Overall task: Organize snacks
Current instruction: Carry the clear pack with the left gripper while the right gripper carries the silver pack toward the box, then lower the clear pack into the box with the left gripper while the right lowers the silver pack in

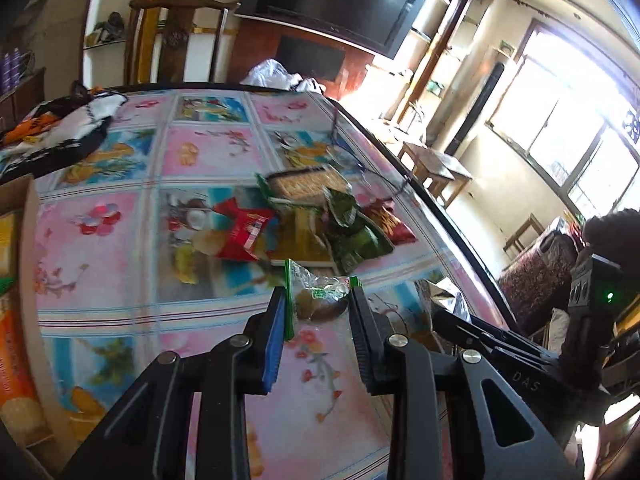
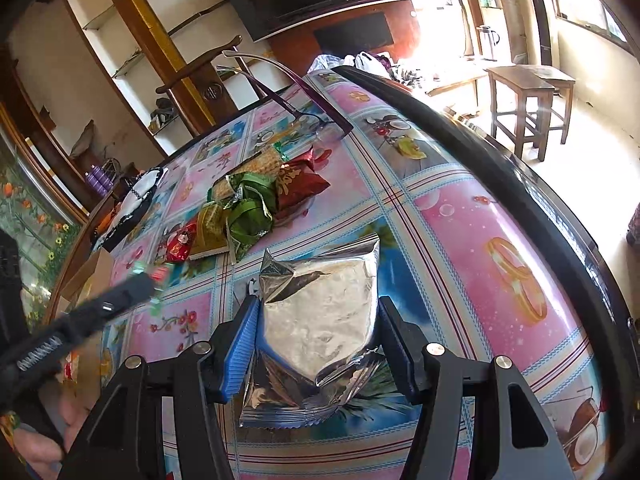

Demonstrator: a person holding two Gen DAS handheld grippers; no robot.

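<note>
My left gripper (image 1: 318,300) is shut on a small clear packet with green ends (image 1: 320,298), which has something brown inside and hangs above the flowered tablecloth (image 1: 120,240). Beyond it lies a pile of snacks (image 1: 312,216): red, green and yellow packets and a cracker pack. My right gripper (image 2: 320,324) is shut on a crinkled silver foil pouch (image 2: 320,312), with both pads against its sides. From the right wrist view the snack pile (image 2: 248,200) sits further back on the table. The left gripper (image 2: 132,288) shows there blurred at the left with its packet.
A cardboard box (image 1: 16,280) with orange packs stands at the table's left edge. Purple-framed glasses (image 2: 304,120) lie behind the pile. A black and white bag (image 1: 68,128) sits at the far left. The table's dark rim (image 2: 520,184) runs along the right. Wooden stools (image 2: 528,96) stand on the floor.
</note>
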